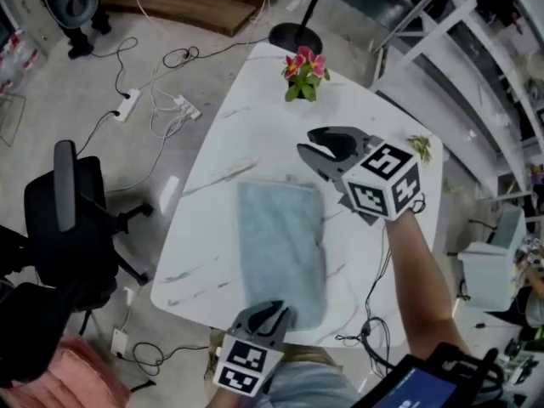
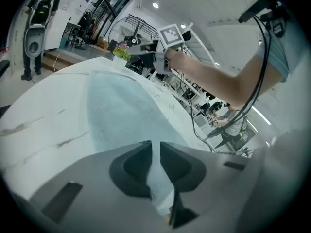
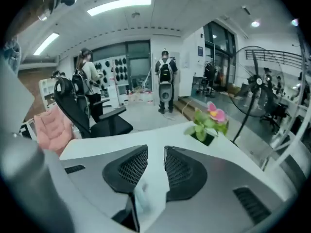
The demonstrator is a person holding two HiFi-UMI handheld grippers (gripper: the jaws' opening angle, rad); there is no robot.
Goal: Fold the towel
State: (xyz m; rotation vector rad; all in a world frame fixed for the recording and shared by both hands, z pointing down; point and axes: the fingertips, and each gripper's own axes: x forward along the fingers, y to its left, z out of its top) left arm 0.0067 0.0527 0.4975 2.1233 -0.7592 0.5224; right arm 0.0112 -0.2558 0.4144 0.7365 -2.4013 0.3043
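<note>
Left claw [image 1: 270, 314] was clenched on the near end of the towel [image 1: 280, 245], pale blue cloth pinched between its jaws, probably so that end could be lifted and carried over for a fold. That towel lay flat as a long strip along the middle of the white bench [image 1: 229, 134]. Right claw [image 1: 316, 145] hovered just above the towel's far right corner, jaws slightly parted and gripping nothing I could make out, likely poised to pin or take that corner. Potted flowers [image 1: 303, 76] stood well clear at the far edge
</note>
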